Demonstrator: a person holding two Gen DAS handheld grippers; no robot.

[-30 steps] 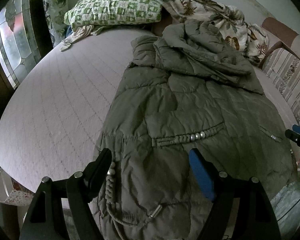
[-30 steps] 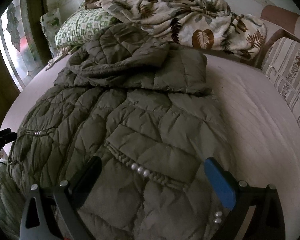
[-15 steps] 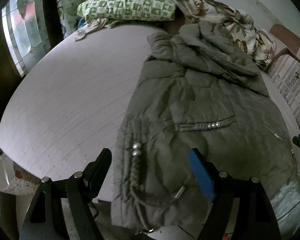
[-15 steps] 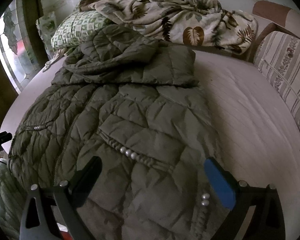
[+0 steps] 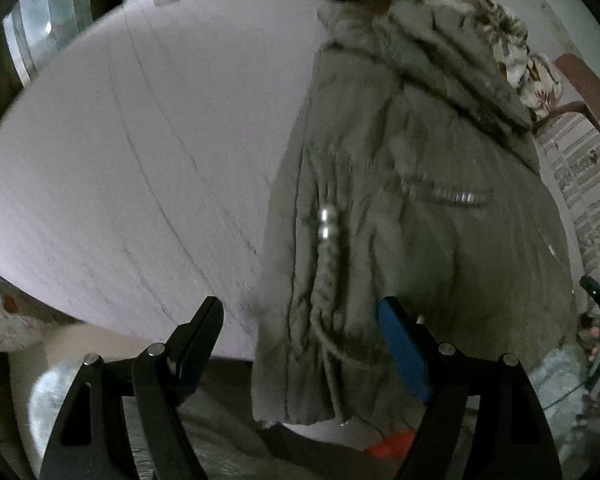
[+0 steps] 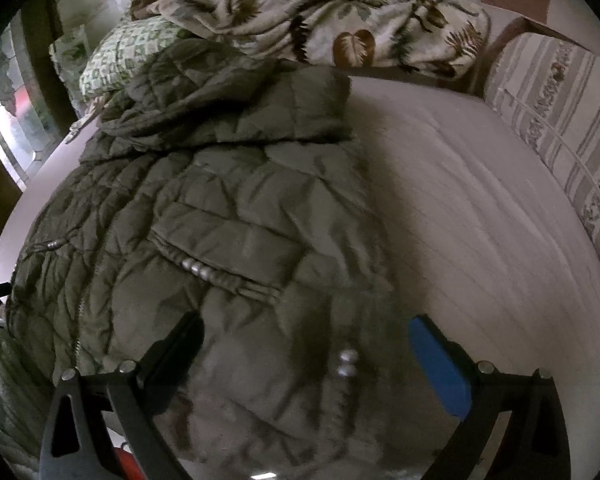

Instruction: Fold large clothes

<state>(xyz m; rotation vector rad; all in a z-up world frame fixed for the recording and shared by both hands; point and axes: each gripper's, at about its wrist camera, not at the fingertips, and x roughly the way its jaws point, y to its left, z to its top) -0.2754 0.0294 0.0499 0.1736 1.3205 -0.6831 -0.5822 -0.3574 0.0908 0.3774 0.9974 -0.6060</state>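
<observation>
Fingers of the left gripper (image 5: 300, 332) and right gripper (image 6: 306, 340) are held spread and empty over the hem of the olive quilted coat (image 6: 204, 216), laid flat ahead on the bed (image 5: 120, 140); only its sleeves appear folded in, and the body fold is judged left.

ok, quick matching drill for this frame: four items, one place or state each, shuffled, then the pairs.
Items:
1. olive puffer coat
2. leaf-print blanket
3. green checked pillow
4. left gripper

Places/states:
A. bunched at the head of the bed
B. open, at the coat's hem corner
C. spread along the bed, hem hanging over the near edge
D. at the head of the bed, window side

Pairs: 1-C, 2-A, 3-D, 4-B
</observation>
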